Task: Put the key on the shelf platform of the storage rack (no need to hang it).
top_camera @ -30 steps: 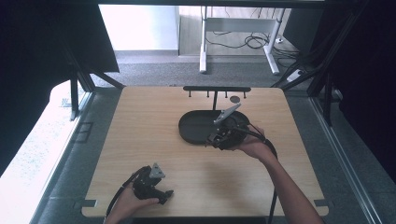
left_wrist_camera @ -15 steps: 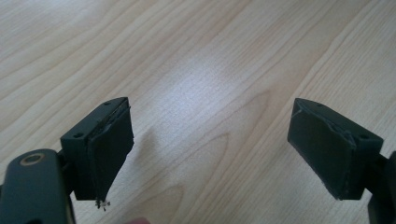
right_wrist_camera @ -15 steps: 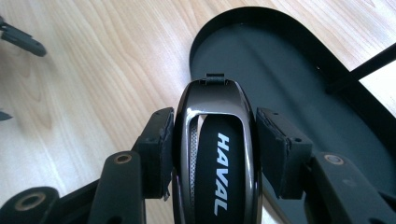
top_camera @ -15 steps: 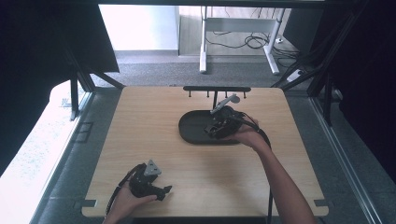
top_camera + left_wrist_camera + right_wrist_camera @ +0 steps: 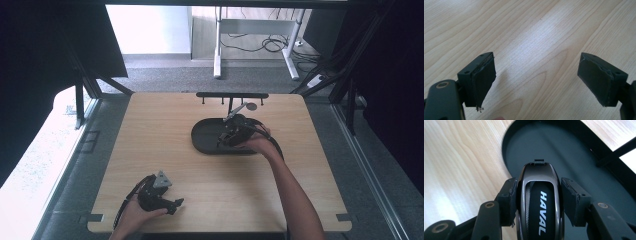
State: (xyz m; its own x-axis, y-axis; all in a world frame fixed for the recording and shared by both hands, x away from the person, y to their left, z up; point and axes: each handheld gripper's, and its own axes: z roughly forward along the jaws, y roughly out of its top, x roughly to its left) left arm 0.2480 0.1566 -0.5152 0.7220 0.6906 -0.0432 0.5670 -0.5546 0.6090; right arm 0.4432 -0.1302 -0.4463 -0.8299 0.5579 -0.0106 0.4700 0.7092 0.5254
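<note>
A person's right claw (image 5: 537, 195) pinches a dark key fob (image 5: 539, 202) lettered HAVAL, its 2 pads pressed against the fob's sides, above the near end of a black oval tray (image 5: 584, 162) on the wooden bench (image 5: 165, 150). The step in hand appears to be setting the fob into the tray; the next move likely calls for lowering it onto the tray floor and then spreading the pads.

The high view places the right claw (image 5: 231, 136) over the tray (image 5: 202, 142), in front of a black hook rack (image 5: 232, 95), with the left claw (image 5: 170, 204) near the bench's front edge. The right gripper view alone gives the lettering and the grip. The left gripper view shows the left claw (image 5: 537, 82) spread wide and empty over bare wood.
</note>
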